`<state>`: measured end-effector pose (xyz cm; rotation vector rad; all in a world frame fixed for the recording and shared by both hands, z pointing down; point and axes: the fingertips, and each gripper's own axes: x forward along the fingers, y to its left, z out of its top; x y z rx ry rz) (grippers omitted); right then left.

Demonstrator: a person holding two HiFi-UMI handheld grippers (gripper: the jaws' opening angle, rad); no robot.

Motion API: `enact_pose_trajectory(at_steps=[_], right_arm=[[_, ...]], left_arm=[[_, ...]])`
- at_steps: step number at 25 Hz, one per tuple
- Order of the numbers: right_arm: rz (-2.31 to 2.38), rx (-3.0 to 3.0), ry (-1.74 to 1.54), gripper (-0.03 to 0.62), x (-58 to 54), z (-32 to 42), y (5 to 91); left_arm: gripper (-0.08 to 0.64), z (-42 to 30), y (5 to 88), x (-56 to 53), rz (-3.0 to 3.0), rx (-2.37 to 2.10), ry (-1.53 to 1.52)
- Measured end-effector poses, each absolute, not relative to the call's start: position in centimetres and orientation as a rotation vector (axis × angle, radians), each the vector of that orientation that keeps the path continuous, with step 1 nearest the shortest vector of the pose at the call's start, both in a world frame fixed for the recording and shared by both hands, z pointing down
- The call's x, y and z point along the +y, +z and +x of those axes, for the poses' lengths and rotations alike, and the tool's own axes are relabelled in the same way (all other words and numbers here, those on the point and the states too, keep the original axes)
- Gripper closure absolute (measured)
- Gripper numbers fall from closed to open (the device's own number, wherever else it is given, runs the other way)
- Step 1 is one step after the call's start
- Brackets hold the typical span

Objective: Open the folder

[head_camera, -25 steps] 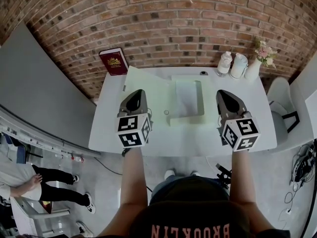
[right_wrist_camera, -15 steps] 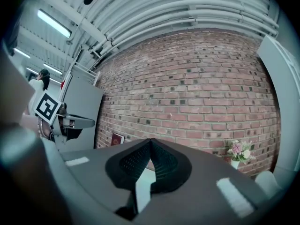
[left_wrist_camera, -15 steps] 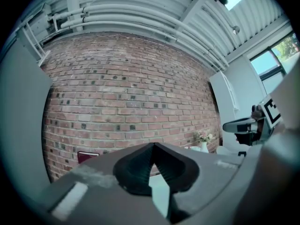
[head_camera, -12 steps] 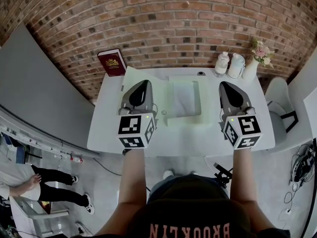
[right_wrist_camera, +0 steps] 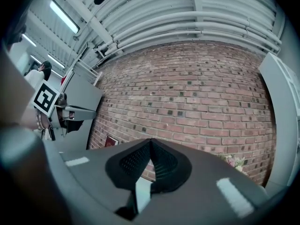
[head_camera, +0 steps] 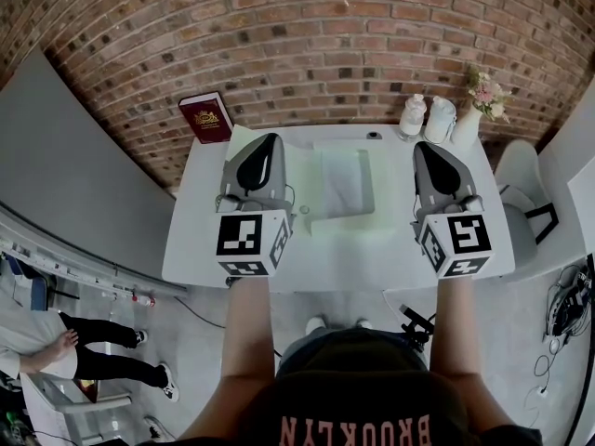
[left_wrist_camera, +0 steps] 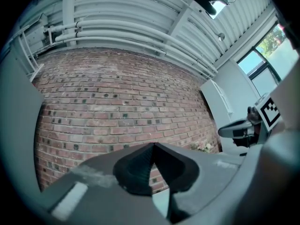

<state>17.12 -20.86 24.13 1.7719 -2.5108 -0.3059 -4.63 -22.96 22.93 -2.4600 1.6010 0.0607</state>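
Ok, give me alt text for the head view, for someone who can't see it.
Seen from above, a person holds a left hand-held gripper and a right hand-held gripper over a white table, with a pale green folder lying between them. A red book stands against the brick wall behind.

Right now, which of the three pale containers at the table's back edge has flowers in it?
The rightmost one, the vase with pink flowers; the bottle and jug to its left hold none.
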Motion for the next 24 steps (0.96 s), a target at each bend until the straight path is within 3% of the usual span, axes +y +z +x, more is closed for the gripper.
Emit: enact_pose_trajectory(at_steps=[24], right_arm=[[1.790, -2.492, -0.239, 0.595, -21.4, 17.9, 25.7]], left_arm=[[0.560, -4.1, 23.9, -23.4, -2.457, 1.584, 0.008]])
